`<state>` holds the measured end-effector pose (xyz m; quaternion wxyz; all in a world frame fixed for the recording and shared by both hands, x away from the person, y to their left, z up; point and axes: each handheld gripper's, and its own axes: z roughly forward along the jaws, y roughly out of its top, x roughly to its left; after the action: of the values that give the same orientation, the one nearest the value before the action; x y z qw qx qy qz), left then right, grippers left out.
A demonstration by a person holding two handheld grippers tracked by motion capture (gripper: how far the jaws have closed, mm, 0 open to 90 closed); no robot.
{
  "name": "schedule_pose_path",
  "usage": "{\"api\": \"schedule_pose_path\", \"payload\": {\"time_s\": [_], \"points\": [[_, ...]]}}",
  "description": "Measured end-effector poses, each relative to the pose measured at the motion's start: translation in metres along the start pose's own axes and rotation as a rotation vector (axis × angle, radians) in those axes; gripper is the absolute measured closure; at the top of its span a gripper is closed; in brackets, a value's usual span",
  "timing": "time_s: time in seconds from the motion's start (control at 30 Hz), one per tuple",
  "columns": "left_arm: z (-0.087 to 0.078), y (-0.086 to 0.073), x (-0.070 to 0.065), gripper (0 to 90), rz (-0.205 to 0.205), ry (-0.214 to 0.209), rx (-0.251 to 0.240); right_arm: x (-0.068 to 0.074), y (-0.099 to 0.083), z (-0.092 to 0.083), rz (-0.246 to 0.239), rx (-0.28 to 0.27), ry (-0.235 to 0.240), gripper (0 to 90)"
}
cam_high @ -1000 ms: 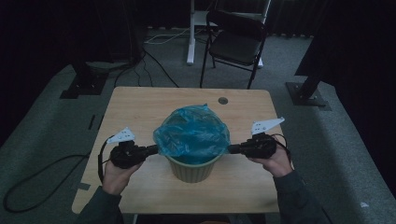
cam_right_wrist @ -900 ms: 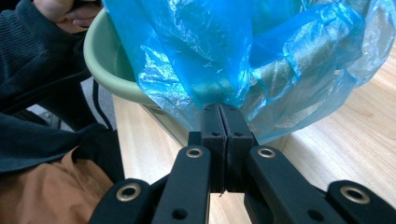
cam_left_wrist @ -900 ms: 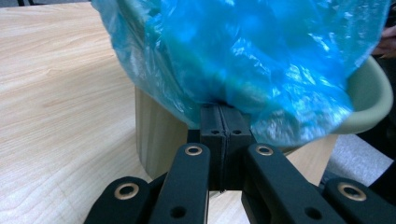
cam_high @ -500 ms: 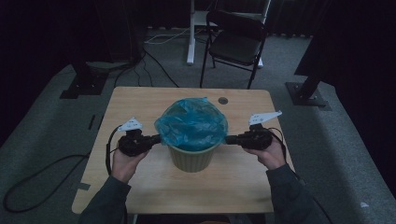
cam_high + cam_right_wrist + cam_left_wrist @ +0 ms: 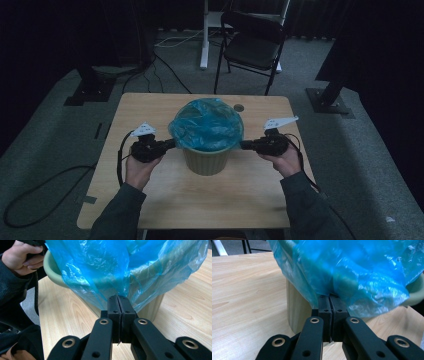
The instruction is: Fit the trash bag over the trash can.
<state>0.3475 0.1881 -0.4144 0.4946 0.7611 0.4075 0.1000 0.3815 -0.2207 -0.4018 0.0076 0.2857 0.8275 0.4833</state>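
Observation:
A pale green bin (image 5: 206,161) stands mid-table, lined with a blue plastic bag (image 5: 206,124) that drapes over its rim. My left gripper (image 5: 172,144) is at the bin's left side, my right gripper (image 5: 243,145) at its right. In the left gripper view the left gripper (image 5: 329,298) pinches the hanging edge of the bag (image 5: 352,270) beside the bin wall (image 5: 295,307); its jaws have just been opening a hair, the film still between them. In the right gripper view the right gripper (image 5: 117,299) is shut on the bag's hem (image 5: 112,267) below the bin rim (image 5: 51,270).
The wooden table (image 5: 150,110) has a small round hole (image 5: 239,107) behind the bin. A black folding chair (image 5: 250,45) and stand bases sit on the floor beyond. A hand (image 5: 22,257) holding the left gripper appears in the right gripper view.
Both hands have moved a little toward the far side of the table and in against the bin, keeping hold of the bag's edges.

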Motion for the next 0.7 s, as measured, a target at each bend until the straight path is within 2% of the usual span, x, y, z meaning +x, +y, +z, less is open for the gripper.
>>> {"api": "schedule_pose_path", "payload": {"time_s": [0.23, 0.37, 0.43, 0.57, 0.7], "points": [[0.0, -0.011, 0.0, 88.4, 0.001, -0.004, 0.014, 0.002, -0.004, 0.007, -0.009, 0.026, 0.013, 89.2], [-0.002, -0.012, 0.0, 87.6, 0.007, 0.001, 0.018, 0.004, -0.007, 0.011, -0.023, 0.062, 0.009, 87.3], [-0.006, -0.012, 0.002, 82.3, 0.002, 0.017, 0.015, 0.003, -0.007, 0.008, -0.024, 0.058, 0.003, 84.6], [-0.02, -0.012, 0.007, 71.3, -0.019, 0.029, -0.016, 0.003, -0.005, -0.004, -0.02, 0.025, -0.024, 68.6], [-0.037, -0.009, 0.012, 63.2, -0.024, 0.028, -0.055, 0.003, 0.0, -0.02, -0.018, -0.013, -0.028, 65.0]]}}
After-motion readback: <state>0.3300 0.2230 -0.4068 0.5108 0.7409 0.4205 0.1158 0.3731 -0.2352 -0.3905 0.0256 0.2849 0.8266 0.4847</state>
